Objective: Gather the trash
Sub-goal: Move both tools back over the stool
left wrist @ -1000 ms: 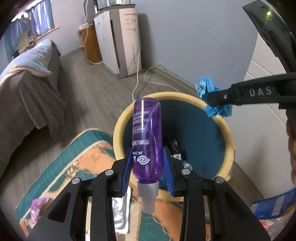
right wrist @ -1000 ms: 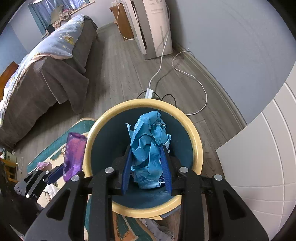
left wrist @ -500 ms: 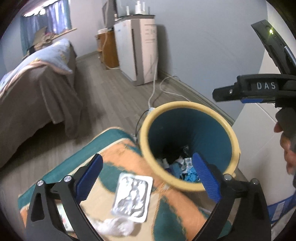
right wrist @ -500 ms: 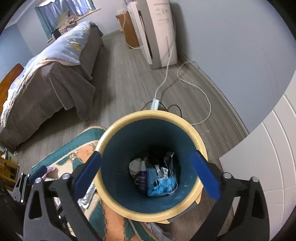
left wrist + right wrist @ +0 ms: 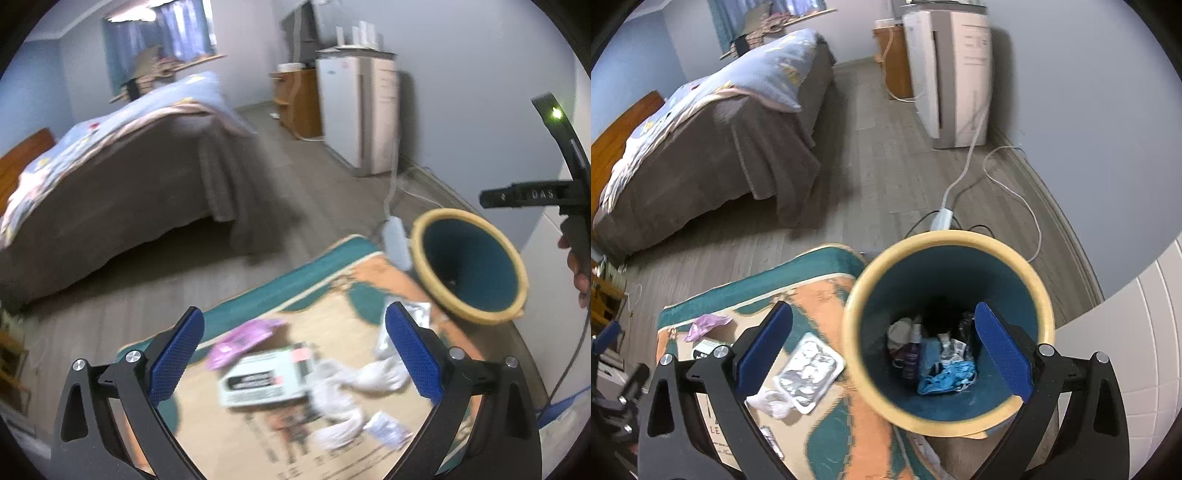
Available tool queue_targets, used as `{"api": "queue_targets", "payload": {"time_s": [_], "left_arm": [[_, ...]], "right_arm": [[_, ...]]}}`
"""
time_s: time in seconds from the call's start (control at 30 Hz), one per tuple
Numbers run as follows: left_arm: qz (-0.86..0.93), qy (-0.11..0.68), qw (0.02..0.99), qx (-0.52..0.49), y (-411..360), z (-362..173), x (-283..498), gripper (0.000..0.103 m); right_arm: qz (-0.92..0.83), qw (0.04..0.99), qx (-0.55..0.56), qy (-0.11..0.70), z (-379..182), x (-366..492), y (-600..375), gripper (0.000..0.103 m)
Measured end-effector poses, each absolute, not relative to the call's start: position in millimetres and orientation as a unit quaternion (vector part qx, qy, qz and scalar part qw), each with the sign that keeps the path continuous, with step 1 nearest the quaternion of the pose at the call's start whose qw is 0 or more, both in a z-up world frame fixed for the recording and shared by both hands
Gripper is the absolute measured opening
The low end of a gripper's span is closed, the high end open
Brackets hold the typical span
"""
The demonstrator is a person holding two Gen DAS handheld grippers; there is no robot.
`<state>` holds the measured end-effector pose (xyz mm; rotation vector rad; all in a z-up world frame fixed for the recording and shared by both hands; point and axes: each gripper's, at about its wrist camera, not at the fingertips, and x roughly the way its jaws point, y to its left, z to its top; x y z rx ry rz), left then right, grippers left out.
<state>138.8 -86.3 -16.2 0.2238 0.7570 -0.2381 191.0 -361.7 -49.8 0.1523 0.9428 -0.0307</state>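
Left wrist view: the left gripper (image 5: 293,360), fingers spread wide and holding nothing, hangs over a rug (image 5: 258,295) strewn with a pink wrapper (image 5: 242,338), a white box (image 5: 266,376) and crumpled tissue (image 5: 354,384), all left of the yellow-rimmed bin (image 5: 469,266). Right wrist view: the right gripper (image 5: 882,354), fingers equally wide apart and empty, is above the bin (image 5: 947,240), where a purple bottle (image 5: 911,356) and blue wad (image 5: 945,378) lie inside, a foil blister pack (image 5: 809,371) just left of it

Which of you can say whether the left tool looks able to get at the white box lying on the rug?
Probably yes. The left tool is open and empty, the white box lies flat on the rug ahead of it, and nothing covers the box, though crumpled tissue touches one end.
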Motion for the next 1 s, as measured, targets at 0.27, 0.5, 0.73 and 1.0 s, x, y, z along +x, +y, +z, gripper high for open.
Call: {"api": "queue_targets", "payload": {"time_s": [0.27, 0.5, 0.73, 1.0], "left_arm": [[-0.069, 0.373, 0.923, 0.068, -19, -27, 131, 0.098], [-0.056, 0.376, 0.922, 0.07, 10, -33, 133, 0.098], [-0.057, 0.382, 0.92, 0.067, 20, -39, 138, 0.098], [-0.067, 0.404, 0.911, 0.056, 21, -53, 149, 0.098]], "right_arm": [[0.022, 0.879, 0.029, 0.476, -57, 193, -293, 0.097], [0.028, 0.861, 0.012, 0.508, -79, 194, -254, 0.097], [0.001, 0.853, 0.01, 0.521, -101, 194, -243, 0.097], [-0.023, 0.822, -0.001, 0.568, -136, 201, -245, 0.097]]}}
